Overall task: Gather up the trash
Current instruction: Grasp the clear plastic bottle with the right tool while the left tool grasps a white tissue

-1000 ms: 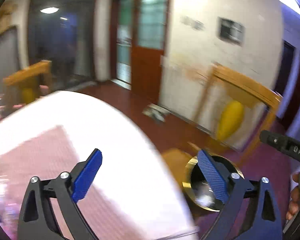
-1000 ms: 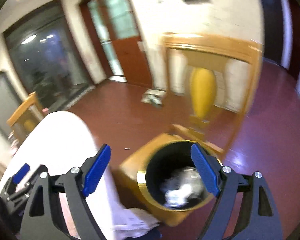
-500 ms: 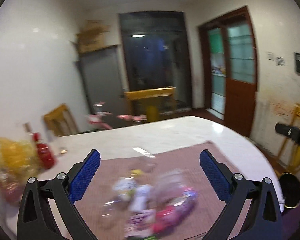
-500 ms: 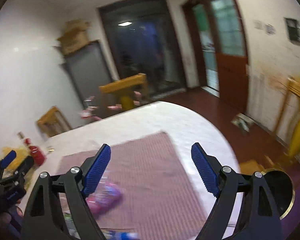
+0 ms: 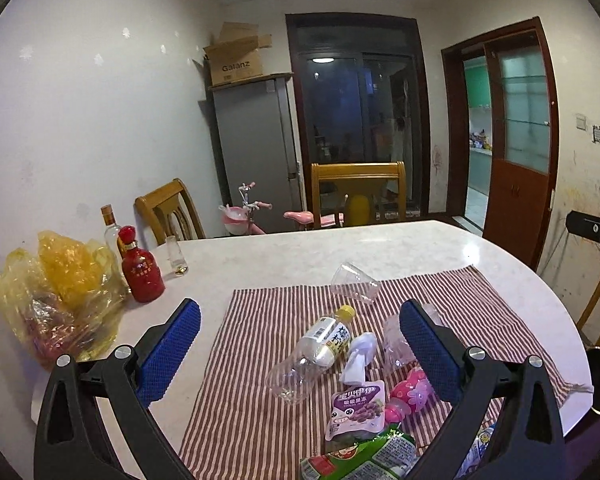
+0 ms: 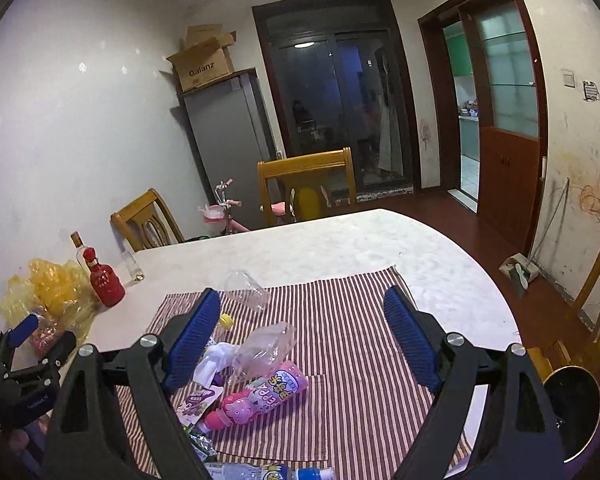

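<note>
Both grippers empty, jaws spread wide: left gripper (image 5: 300, 344), right gripper (image 6: 300, 332). Advice: right takes pink bottle (image 6: 260, 394) across middle; bin (image 6: 572, 412) probably right, half-hidden.

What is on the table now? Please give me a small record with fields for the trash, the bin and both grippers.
surface: white table with a striped cloth
trash on cloth: clear cup lying on its side; clear bottle with yellow cap; pink bottle; purple pouch; crumpled white paper
other items: red bottle; yellow plastic bag
bin: black with gold rim, on the floor off the table's right edge
left gripper: open, empty
right gripper: open, empty
</note>
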Demonstrator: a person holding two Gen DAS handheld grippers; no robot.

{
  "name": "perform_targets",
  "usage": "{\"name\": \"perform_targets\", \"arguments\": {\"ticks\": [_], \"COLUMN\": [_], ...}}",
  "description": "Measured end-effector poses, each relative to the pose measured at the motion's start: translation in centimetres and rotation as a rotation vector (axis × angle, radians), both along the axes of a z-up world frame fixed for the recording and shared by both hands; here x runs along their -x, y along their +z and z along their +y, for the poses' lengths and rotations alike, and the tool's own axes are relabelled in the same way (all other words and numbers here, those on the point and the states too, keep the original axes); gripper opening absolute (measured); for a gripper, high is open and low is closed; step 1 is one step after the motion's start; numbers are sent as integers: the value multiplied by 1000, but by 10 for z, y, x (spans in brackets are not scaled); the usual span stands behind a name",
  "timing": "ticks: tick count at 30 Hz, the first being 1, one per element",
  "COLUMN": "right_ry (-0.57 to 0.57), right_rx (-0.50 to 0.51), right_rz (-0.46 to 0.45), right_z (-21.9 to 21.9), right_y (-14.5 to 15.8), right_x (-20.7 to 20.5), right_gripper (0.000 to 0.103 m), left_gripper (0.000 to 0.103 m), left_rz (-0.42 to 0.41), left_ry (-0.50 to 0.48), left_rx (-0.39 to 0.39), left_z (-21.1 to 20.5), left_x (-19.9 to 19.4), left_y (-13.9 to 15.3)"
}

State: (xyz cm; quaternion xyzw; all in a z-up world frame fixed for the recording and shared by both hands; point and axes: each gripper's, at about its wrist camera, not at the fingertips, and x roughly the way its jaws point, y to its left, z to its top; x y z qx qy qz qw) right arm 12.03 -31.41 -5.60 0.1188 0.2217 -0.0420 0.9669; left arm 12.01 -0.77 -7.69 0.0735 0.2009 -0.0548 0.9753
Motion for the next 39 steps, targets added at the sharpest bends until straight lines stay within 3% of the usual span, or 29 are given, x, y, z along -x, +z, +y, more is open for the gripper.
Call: {"name": "perform_targets", "arguments": {"ticks": [7,11,19,23,24,25,26,29,34,39], "right_ry": [57,224,303,310,315,318,318,334,347,331], "right_rx": [-32,-199,-258,-311,-323,-331,-330,-350,-389,-430], "right_rz": [47,241,565,643,649,656,663,668,630,530], "right_z": [6,3,26,35,35,37,38,40,31,14], "right_y": [-16,-62,-151,-176,-179,-183,-185,-189,-184,-155], "right_x": [-23,-85,-190,-211,-213,-215,-216,-219,-219,-206], "right_gripper": [86,87,87,87,86,77,59,42,35,34], "left_gripper": [97,97,97,97,97,97,97,97,97,97], "left_rz": [13,27,80,112,117,123,131,148,194,287], "left_ry": [-11,6,26,-1,-6,-12,-18,-30,-70,-163], "left_rx": [-6,5,25,28,26,25,24,26,22,107], "left_z": [-1,5,24,27,26,26,25,22,12,-3], "left_x": [-10,-19,-38,-46,-47,-49,-51,-55,-61,-78], "left_y": [-6,-10,-24,-33,-35,-37,-39,-44,-56,-71]}}
